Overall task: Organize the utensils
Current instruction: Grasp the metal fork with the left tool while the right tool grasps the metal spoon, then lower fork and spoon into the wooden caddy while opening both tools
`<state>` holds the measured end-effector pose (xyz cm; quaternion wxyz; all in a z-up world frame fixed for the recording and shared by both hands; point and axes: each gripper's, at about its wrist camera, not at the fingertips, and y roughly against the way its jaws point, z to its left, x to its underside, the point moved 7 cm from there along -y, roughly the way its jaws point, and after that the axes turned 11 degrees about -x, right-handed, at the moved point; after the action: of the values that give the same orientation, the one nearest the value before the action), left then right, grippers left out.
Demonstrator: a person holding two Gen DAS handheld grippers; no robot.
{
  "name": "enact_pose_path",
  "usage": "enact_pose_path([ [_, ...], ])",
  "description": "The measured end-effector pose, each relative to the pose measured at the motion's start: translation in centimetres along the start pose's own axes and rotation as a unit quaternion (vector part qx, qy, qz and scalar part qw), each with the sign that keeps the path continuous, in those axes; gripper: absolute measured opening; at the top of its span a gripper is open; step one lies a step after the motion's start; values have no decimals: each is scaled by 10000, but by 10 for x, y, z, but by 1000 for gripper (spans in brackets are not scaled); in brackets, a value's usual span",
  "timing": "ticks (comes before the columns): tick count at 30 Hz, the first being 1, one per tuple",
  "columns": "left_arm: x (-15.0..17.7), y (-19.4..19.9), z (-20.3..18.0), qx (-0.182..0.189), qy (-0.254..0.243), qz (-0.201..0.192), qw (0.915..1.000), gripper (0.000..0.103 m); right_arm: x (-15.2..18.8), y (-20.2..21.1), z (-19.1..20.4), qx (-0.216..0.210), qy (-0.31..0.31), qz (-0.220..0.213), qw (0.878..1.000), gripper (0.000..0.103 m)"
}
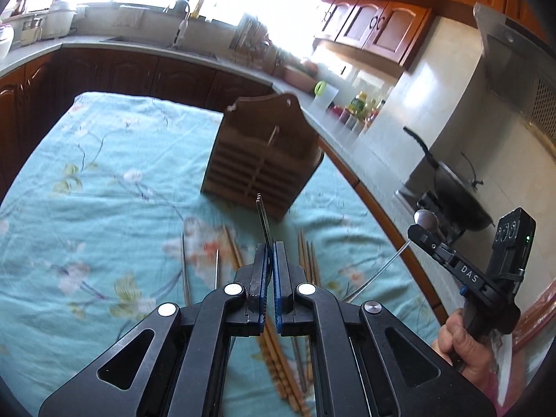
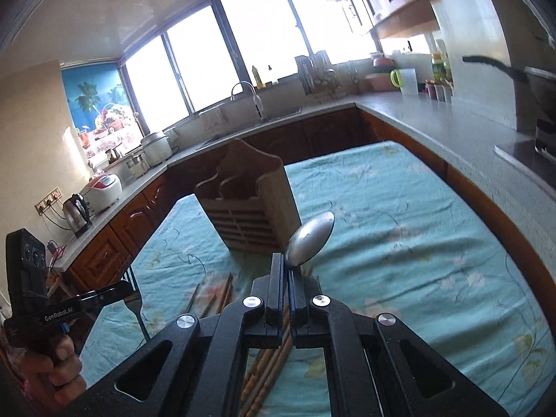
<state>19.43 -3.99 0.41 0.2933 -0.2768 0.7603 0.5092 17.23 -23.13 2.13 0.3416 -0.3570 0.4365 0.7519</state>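
- The table with the turquoise flowered cloth [image 1: 104, 180] fills the middle and lower part of both views; a grey counter [image 2: 451, 132] with brown cabinets goes around it at the top and the right side.
- The wooden utensil holder [image 1: 260, 160] stands upright on the cloth, a little above the centre of the left wrist view and just left of centre in the right wrist view [image 2: 246, 201]. It has a slatted front and a divider inside; I cannot tell if anything is in its compartments.
- The left gripper [image 1: 269, 264] is at the lower centre of its view. Its jaws are pressed together on a metal fork [image 1: 263, 219], which points up toward the holder, with the tines just below the holder's bottom edge in the picture.
- The right gripper [image 2: 286, 278] is at the lower centre of its view. Its jaws are clamped on a metal spoon [image 2: 309, 243]; the bowl of the spoon rises to the upper right, in front of the holder's right lower corner.
- The same spoon [image 1: 425, 219] appears small at the right side of the left wrist view, at the tip of the other gripper.
- Wooden chopsticks [image 1: 232, 246] and thin metal chopsticks [image 1: 185, 271] lie flat on the cloth below the holder, partly hidden under the left gripper.
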Motion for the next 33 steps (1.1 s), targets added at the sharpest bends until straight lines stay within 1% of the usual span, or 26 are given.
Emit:
enact_pose_path([
  [5, -28, 4, 2, 88, 142, -281, 9995, 2, -25, -6, 10, -119, 103, -192, 9997, 2],
  [9, -58, 5, 2, 95, 171, -572, 9982, 2, -47, -13, 14, -147, 187, -380, 9990, 2],
  [17, -137, 0, -8, 267, 233, -1190, 9923, 2, -99, -33, 26, -137, 504, -791, 9955, 2],
  [22, -183, -23, -17, 377, 227, -1454, 9884, 2, -133, -52, 33, 25, 812, -1074, 9909, 2],
  [25, -197, -44, -15, 376, 296, -1480, 9878, 2, -145, -69, 33, 125, 986, -1119, 9887, 2],
  [27, -200, -60, -11, 335, 340, -1466, 9880, 2, -146, -83, 32, 171, 1071, -1080, 9882, 2],
  [29, -196, -83, -5, 292, 409, -1310, 9901, 2, -141, -99, 31, 178, 1143, -991, 9883, 2],
  [33, -180, -114, 6, 140, 463, -1026, 9935, 2, -124, -128, 29, 177, 1211, -702, 9900, 2],
])
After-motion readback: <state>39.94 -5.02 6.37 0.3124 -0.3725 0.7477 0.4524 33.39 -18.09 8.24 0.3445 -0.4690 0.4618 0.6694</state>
